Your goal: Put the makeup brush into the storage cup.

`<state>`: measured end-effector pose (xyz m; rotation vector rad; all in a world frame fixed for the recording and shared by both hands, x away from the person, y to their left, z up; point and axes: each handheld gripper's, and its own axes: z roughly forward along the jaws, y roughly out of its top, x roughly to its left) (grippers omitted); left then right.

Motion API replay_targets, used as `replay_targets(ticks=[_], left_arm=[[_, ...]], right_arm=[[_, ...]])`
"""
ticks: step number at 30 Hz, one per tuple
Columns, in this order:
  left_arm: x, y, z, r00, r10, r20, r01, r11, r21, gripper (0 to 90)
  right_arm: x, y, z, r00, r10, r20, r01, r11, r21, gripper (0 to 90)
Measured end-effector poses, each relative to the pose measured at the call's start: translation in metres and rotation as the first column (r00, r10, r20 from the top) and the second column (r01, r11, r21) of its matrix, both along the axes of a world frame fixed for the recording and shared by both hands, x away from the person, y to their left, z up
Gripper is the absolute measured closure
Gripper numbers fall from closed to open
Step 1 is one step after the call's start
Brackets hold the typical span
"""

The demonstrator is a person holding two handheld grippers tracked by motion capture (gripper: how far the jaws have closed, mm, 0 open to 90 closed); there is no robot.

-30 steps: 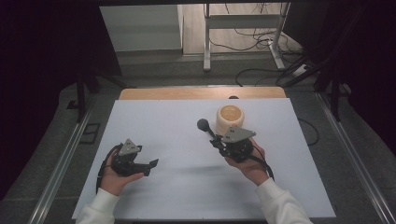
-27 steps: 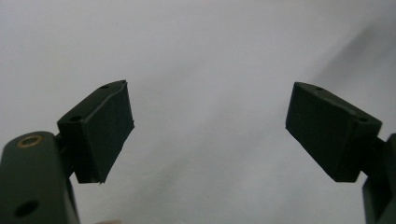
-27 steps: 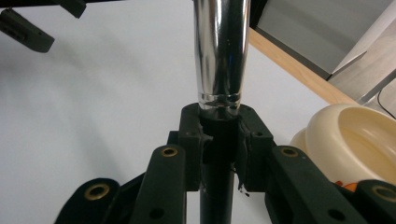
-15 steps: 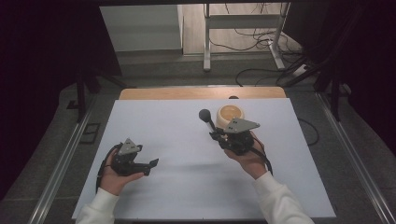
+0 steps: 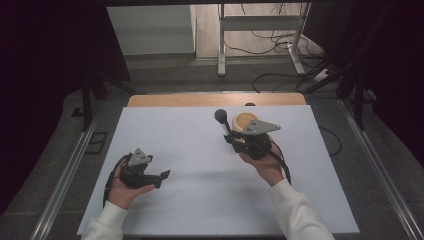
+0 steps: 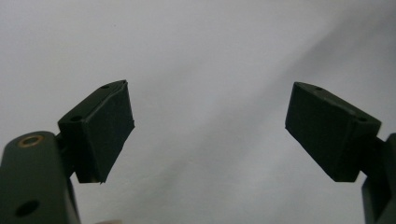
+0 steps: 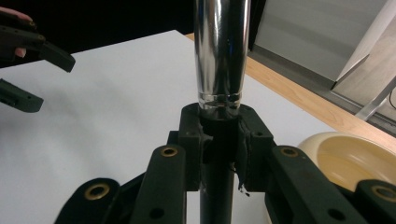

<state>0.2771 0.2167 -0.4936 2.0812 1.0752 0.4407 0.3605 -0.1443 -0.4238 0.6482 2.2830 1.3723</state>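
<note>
My right gripper [image 5: 234, 138] [image 7: 219, 140] is shut on a utensil's handle [image 7: 221, 56], a chrome tube with a black lower part that runs between the jaws. In the high view its stem rises to a dark rounded head [image 5: 220, 116]. A cream bowl [image 5: 243, 120] [image 7: 348, 156] stands right behind this gripper, partly covered by the gripper's grey plate. My left gripper [image 5: 161, 176] [image 6: 208, 130] rests low over the white table [image 5: 200, 150] at the left, open, with nothing between its pads. It also shows in the right gripper view as the left gripper [image 7: 35, 60].
A wooden strip [image 5: 175, 100] borders the far edge of the white table. Beyond it are a dark floor, cables [image 5: 280, 75] and a metal stand's legs [image 5: 260, 30]. Metal rails [image 5: 70, 170] run along both sides of the table.
The right gripper has tilted a little with the utensil: the dark head has shifted farther from me and the grey plate now overlaps the bowl. The left gripper has kept still.
</note>
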Motion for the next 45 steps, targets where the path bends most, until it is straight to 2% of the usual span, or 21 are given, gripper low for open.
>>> replay_targets(ticks=[10,13,21,36,45], left_arm=[[0.000,0.000,0.001,1.0000,-0.003,0.001,0.003,1.0000,-0.004,16.0],[0.000,0.000,0.000,1.0000,-0.005,-0.001,0.005,1.0000,0.000,16.0],[0.000,0.000,0.000,1.0000,-0.003,-0.003,0.003,1.0000,-0.002,16.1],[0.000,0.000,0.000,1.0000,-0.004,-0.004,0.004,1.0000,-0.001,16.1],[0.000,0.000,0.001,1.0000,-0.002,-0.002,0.002,1.0000,-0.002,16.0]], right_arm=[[0.003,-0.007,0.004,0.9998,-0.019,0.007,0.019,1.000,0.022,74.6],[0.007,-0.010,0.004,0.9995,-0.024,-0.019,0.025,0.998,0.062,74.6],[0.018,-0.019,0.003,0.9973,-0.056,-0.048,0.060,0.993,0.100,74.6],[0.028,-0.025,0.004,0.9945,-0.086,-0.060,0.093,0.987,0.130,74.6],[0.035,-0.029,0.007,0.9921,-0.106,-0.067,0.116,0.979,0.168,74.6]])
